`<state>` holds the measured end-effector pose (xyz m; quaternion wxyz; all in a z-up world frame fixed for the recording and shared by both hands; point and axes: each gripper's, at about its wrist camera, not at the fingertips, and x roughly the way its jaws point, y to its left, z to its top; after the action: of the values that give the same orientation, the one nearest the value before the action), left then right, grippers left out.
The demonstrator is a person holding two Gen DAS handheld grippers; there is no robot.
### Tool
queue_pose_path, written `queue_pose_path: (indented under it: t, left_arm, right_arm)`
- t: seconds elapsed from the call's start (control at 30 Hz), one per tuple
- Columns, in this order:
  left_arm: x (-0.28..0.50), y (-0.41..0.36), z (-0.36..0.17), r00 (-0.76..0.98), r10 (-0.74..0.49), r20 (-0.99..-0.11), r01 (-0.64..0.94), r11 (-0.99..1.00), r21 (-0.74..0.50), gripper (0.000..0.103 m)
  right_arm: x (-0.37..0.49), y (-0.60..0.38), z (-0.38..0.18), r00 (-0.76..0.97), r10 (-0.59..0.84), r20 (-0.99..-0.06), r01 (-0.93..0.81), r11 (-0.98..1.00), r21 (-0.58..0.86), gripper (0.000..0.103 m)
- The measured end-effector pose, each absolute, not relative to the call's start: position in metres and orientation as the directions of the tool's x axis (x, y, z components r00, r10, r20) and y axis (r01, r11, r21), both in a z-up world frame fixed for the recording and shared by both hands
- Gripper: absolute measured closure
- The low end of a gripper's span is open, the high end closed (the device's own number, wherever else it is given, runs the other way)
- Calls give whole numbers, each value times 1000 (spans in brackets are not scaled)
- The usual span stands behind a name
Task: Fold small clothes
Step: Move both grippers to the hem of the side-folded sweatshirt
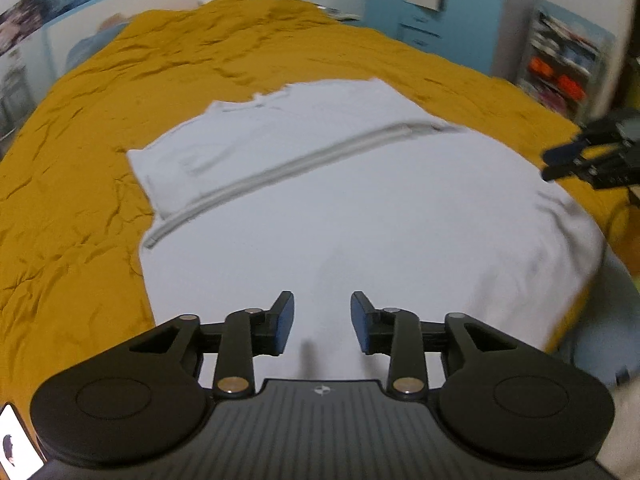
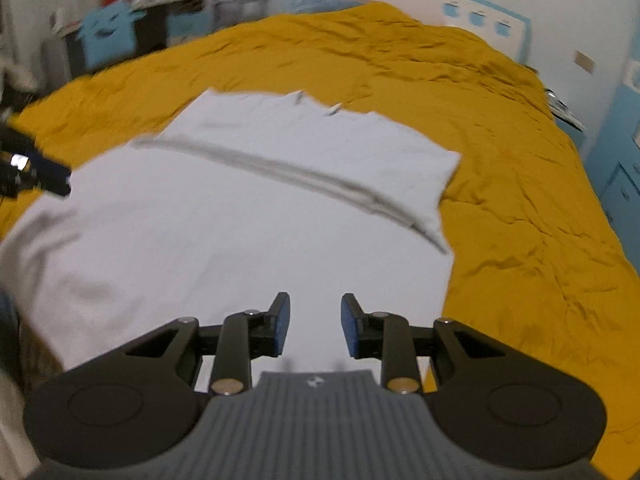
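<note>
A white garment [image 1: 340, 200] lies spread flat on the mustard-yellow bed cover [image 1: 80, 200]. A grey hem band runs across it where one part is folded over. My left gripper [image 1: 322, 322] is open and empty, hovering over the garment's near edge. My right gripper [image 2: 315, 324] is also open and empty, above the garment [image 2: 240, 216] near its other side. Each gripper shows at the edge of the other's view: the right one at the far right [image 1: 560, 164], the left one at the far left [image 2: 48, 180].
The bed cover [image 2: 520, 220] is wrinkled and fills most of both views. Blue drawers and shelves [image 1: 560, 72] stand beyond the bed on one side, and a cluttered shelf [image 2: 140, 8] on the other. A phone screen [image 1: 16, 440] shows at the bottom left.
</note>
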<state>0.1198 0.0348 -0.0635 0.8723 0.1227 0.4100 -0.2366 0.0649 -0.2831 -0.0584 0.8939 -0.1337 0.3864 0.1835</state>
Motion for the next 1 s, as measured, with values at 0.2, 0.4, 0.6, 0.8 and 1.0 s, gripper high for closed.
queue_pose_path:
  t: [0.2,0.4,0.6,0.8,1.0]
  left_arm:
    - [86,34,-70,485,-347,-802,647,760,62,47]
    - [55,31,-83,425,-311,-850,738,663,127,36]
    - [26,26,-101,450,-198,-871,750,614,247,35]
    - [6,21,-128,559,-13,-829,723,498,479,35]
    - [-9,20,-159,634,63,-771,720,316,618,25]
  right_arm:
    - [26,-274,-67,590,250,-768,-506,855,-111,67]
    - [-10,-264,-77,556,233,-798,-581,795,-173,58]
    - [-37,-261,-95,539,173,-824,-639,722,-266,49]
    - [-50,-261,-116,566,55,-823,-648,646,-403,39]
    - [-51,-268,-132,569,26,-822,-652,624,-431,39]
